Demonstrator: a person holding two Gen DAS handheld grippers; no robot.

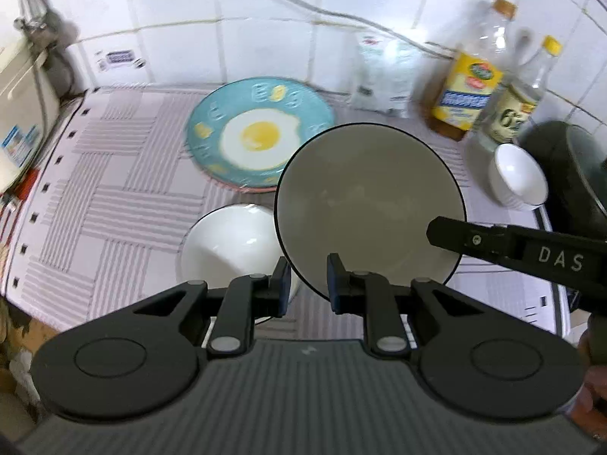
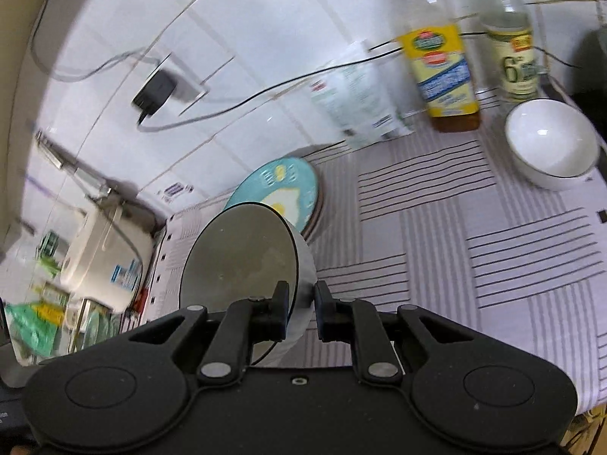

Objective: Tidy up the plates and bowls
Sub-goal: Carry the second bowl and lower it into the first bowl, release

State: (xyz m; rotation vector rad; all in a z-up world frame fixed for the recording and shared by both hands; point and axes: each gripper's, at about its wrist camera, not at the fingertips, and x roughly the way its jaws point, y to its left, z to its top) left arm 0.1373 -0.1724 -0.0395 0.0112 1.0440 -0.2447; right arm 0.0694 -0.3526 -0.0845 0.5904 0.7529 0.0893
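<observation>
A white bowl with a black rim (image 1: pixel 370 204) is held in the air over the striped cloth; it also shows in the right wrist view (image 2: pixel 239 254). My right gripper (image 2: pixel 300 313) is shut on its rim, and its finger (image 1: pixel 474 240) reaches in from the right in the left wrist view. My left gripper (image 1: pixel 306 284) is open, with the bowl's near rim between its fingers; I cannot tell if they touch it. A second white bowl (image 1: pixel 227 242) stands on the cloth below left. A blue fried-egg plate (image 1: pixel 260 134) lies behind, also seen in the right wrist view (image 2: pixel 280 193).
A small white bowl (image 1: pixel 518 176) (image 2: pixel 550 144) stands at the right by two bottles (image 1: pixel 470 76) (image 2: pixel 440 57), a plastic bag (image 1: pixel 383 72) and a dark pot (image 1: pixel 569 167). A cable (image 2: pixel 265 91) runs along the tiled wall. An appliance (image 2: pixel 102 246) stands at the left.
</observation>
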